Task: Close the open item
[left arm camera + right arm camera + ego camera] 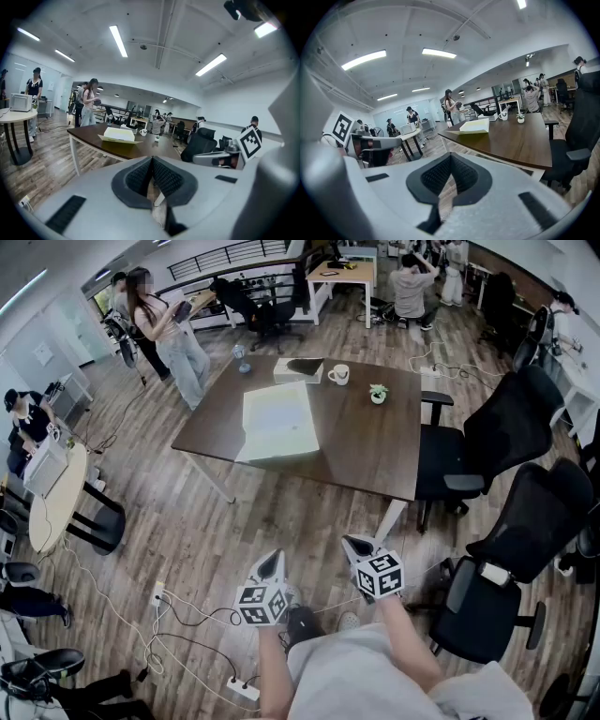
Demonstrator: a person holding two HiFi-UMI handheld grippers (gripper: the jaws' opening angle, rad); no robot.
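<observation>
A pale flat box [277,421] with its flaps spread open lies on the dark brown table [366,446], toward the table's left side. It also shows far off as the box [116,135] in the left gripper view and the box [475,125] in the right gripper view. Both grippers hang low in front of the person, well short of the table. My left gripper [273,564] is shut and holds nothing. My right gripper [357,545] is likewise shut and empty. Their black pads meet in both gripper views.
On the table's far end stand a white mug [338,374], a small potted plant [378,393] and a tissue box [298,369]. Black office chairs [497,432] line the table's right side. Cables and a power strip [242,689] lie on the floor. People stand at the back left.
</observation>
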